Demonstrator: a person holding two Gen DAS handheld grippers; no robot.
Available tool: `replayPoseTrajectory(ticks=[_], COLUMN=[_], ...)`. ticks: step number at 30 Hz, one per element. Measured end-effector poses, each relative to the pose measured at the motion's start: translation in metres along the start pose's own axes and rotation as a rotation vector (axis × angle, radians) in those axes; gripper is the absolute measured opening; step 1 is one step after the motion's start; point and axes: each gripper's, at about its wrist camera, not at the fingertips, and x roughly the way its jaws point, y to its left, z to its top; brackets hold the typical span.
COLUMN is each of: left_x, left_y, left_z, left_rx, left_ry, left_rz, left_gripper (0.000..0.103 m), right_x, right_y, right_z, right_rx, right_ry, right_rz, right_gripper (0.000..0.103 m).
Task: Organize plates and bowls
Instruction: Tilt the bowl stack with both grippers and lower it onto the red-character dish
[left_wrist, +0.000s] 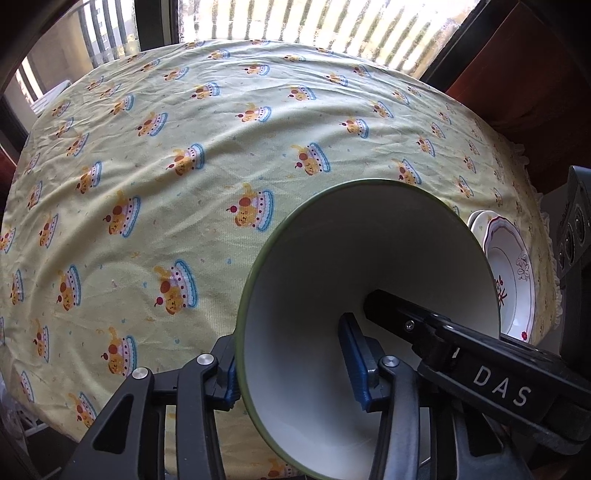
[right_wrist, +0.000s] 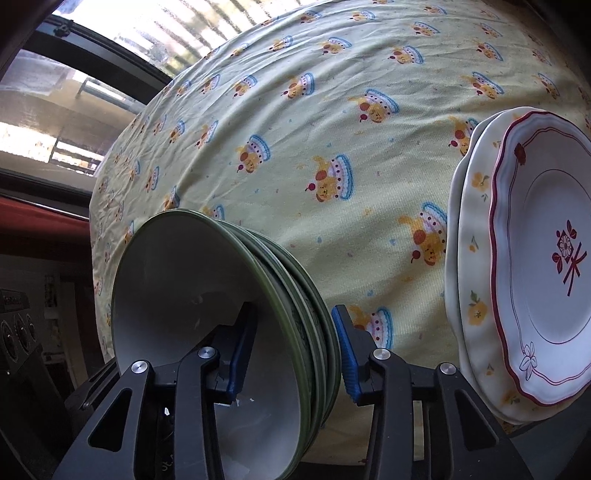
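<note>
A stack of green-rimmed white bowls (right_wrist: 177, 295) sits on the yellow patterned tablecloth (right_wrist: 314, 129). My right gripper (right_wrist: 291, 354) straddles the stack's rims, left pad inside the top bowl and right pad outside, a small gap showing. My left gripper (left_wrist: 291, 369) is shut on the top bowl's (left_wrist: 351, 258) rim, one blue pad (left_wrist: 356, 365) inside and one outside. The right gripper's finger (left_wrist: 461, 343) reaches into that bowl. A stack of flowered plates (right_wrist: 535, 258) lies to the right; it also shows in the left wrist view (left_wrist: 513, 273).
The tablecloth (left_wrist: 184, 166) covers the whole table, with a window behind. A dark appliance with knobs (right_wrist: 18, 332) stands left of the table. A red-brown wooden panel (left_wrist: 535, 74) is at the far right.
</note>
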Motion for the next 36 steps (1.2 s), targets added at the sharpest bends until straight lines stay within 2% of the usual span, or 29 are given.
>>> replayPoseTrajectory(ticks=[4, 8, 20, 26, 36], left_x=[-0.002, -0.007, -0.042, -0.061, -0.066], left_y=[0.001, 0.002, 0.025, 0.025, 0.003], left_z=[-0.002, -0.005, -0.008, -0.006, -0.014], left_rx=[-0.003, 0.047, 0.137, 0.182, 0.161], left_ry=[0.008, 0.008, -0.008, -0.038, -0.085], left_rz=[0.008, 0.006, -0.074, -0.093, -0.066], left_gripper=[0.042, 0.040, 0.040, 0.040, 0.040], right_x=[0.002, 0.002, -0.014, -0.035, -0.054], right_y=[0.008, 0.014, 0.050, 0.063, 0.054], right_z=[0.000, -0.004, -0.025, -0.031, -0.033], right_rx=[-0.029, -0.046, 0.013, 0.037, 0.022], right_ry=[-0.001, 0.007, -0.051, -0.105, -0.161], right_rz=[-0.036, -0.061, -0.139, -0.155, -0.132], right_gripper=[0.045, 0.045, 0.045, 0.045, 0.045])
